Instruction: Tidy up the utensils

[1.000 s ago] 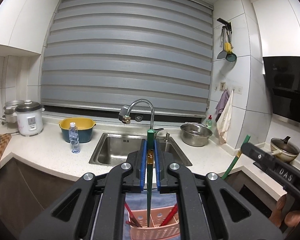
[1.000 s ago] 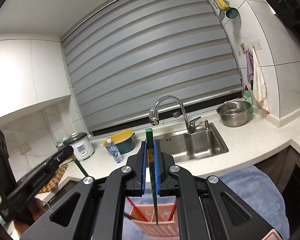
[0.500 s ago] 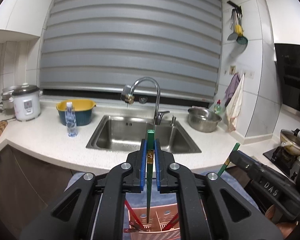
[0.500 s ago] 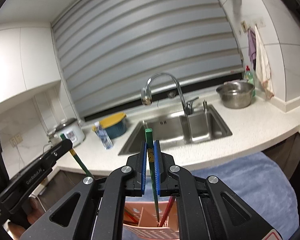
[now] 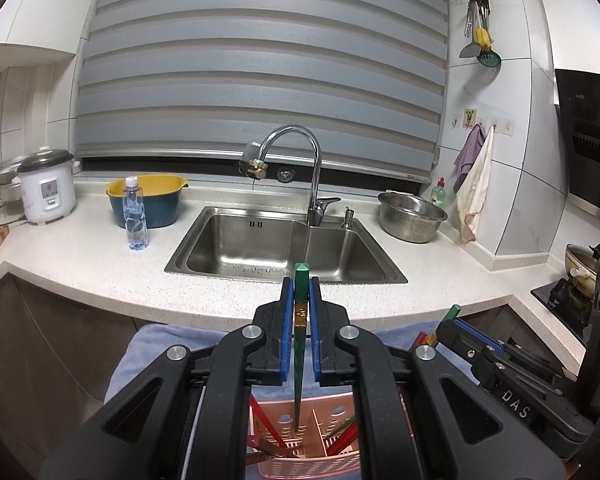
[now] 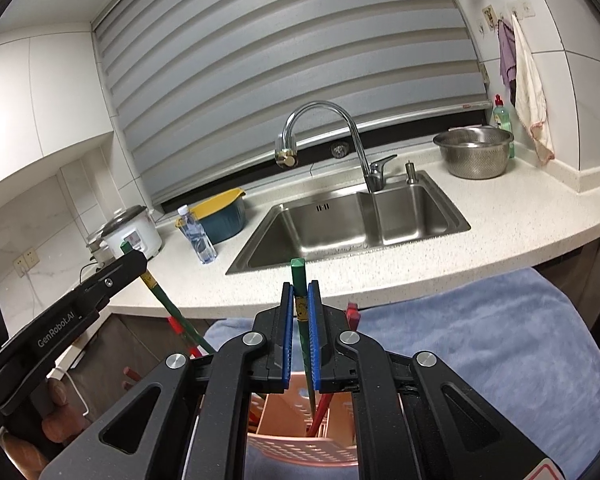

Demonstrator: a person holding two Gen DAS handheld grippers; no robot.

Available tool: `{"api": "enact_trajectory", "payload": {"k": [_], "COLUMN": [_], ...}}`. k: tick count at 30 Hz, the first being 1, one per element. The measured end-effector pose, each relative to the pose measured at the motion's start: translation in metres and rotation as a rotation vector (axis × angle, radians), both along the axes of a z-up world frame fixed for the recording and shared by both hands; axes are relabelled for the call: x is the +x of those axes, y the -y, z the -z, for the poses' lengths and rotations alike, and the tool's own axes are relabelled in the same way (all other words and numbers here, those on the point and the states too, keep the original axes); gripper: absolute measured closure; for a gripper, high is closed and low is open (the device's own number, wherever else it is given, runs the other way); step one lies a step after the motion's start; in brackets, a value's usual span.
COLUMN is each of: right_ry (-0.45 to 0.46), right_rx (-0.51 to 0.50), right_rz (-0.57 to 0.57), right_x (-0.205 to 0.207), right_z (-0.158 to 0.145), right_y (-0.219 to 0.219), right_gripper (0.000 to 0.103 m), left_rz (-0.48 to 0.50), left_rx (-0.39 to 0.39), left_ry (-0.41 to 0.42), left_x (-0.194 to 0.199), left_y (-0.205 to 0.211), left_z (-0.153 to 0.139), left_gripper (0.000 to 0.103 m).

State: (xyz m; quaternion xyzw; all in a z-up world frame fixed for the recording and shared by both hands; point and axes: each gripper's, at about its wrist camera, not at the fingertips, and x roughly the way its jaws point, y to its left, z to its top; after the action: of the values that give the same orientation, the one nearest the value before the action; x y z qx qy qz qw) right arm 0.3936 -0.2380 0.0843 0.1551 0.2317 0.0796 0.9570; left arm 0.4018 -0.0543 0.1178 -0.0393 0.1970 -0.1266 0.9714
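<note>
1. Left gripper (image 5: 299, 292), seen from its own camera, has its blue-padded jaws pressed against a green chopstick (image 5: 299, 344), pinching it just below its square top. The stick hangs nearly upright, and its thin tip reaches down into a pink slotted basket (image 5: 320, 466) at the near edge of the view. Red chopsticks (image 5: 342, 440) lean inside the same basket.
2. A blue towel (image 5: 148, 354) lies under the basket, near the white counter (image 5: 80, 264). Beyond the counter edge are the steel sink (image 5: 260, 248) and its curved tap (image 5: 300, 168). At far left stand a rice cooker (image 5: 46, 186), a yellow and blue tub (image 5: 148, 200) and a water bottle (image 5: 134, 216); at far right sits a steel colander (image 5: 412, 218).
3. To the near right in this view the right gripper (image 5: 446, 326) shows from the side, with a second green stick poking above it.
4. Right gripper (image 6: 299, 296), in its own view, is also clamped on a green chopstick (image 6: 302, 320), which tilts slightly and drops into the basket (image 6: 300, 452) among red sticks.
5. At the left of this view the left gripper (image 6: 136, 262) appears in profile, holding its green stick at a slant toward the basket. The towel (image 6: 500, 344) spreads to the right, and the sink (image 6: 340, 224) lies beyond.
</note>
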Motion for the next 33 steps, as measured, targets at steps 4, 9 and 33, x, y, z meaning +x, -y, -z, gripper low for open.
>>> {"api": "enact_trajectory", "payload": {"k": [4,9,33], "right_ry": [-0.018,-0.039,-0.072], "right_rx": [-0.008,-0.017,-0.086], "right_rz": [-0.002,-0.003,0.035], "right_x": [0.000,0.002,-0.093], "right_z": [0.006,0.012,0.015], "right_y": [0.000,-0.001,0.007], "right_gripper": [0.096,0.096,0.050], "left_rz": [0.000,-0.002,-0.116], "left_rx": [-0.004,-0.010,0.079], "left_ry": [-0.010,-0.023,-0.100], "left_x": [0.001,0.001,-0.087], "left_y": [-0.001,-0.004,-0.009], "left_z": [0.004,0.007,0.018], "left_gripper": [0.096,0.096,0.040]}}
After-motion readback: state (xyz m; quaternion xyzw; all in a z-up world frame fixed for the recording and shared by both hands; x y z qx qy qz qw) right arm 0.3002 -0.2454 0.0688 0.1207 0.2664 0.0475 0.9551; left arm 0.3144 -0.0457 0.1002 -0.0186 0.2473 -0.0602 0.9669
